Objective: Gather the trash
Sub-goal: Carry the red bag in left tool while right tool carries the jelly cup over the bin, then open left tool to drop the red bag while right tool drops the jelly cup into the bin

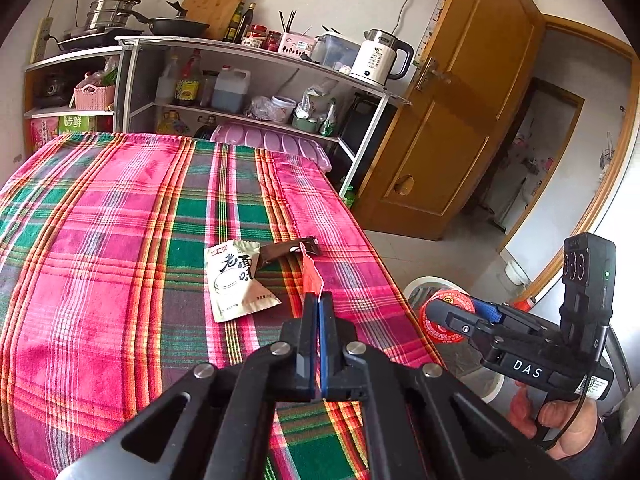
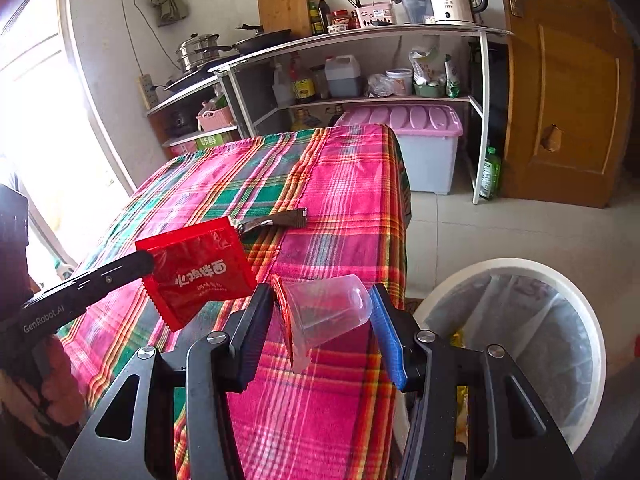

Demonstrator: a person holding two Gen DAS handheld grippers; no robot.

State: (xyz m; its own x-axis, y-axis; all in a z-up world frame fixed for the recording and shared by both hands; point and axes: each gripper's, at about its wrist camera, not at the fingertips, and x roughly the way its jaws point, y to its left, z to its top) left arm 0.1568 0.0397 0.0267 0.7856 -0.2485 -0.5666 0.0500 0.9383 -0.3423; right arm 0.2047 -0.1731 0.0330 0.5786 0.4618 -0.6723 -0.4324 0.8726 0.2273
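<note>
My left gripper (image 1: 319, 298) is shut on a red sauce packet (image 1: 312, 276), held above the plaid table; the packet (image 2: 196, 272) also shows in the right wrist view at the left gripper's tip. My right gripper (image 2: 320, 312) is shut on a clear plastic cup with a red lid (image 2: 328, 316), held sideways near the table's right edge; the cup's red lid (image 1: 444, 316) shows in the left wrist view. A beige packet (image 1: 236, 280) and a brown wrapper (image 1: 286, 250) lie on the table. A white trash bin (image 2: 516, 344) with a liner stands on the floor at the right.
The table (image 1: 100, 220) carries a pink and green plaid cloth. Behind it stand shelves (image 1: 256, 80) with bottles, pans and a kettle (image 1: 380, 58), and a pink-lidded storage box (image 2: 424, 144). A wooden door (image 1: 464, 120) stands open at the right. The brown wrapper (image 2: 280, 218) also shows in the right view.
</note>
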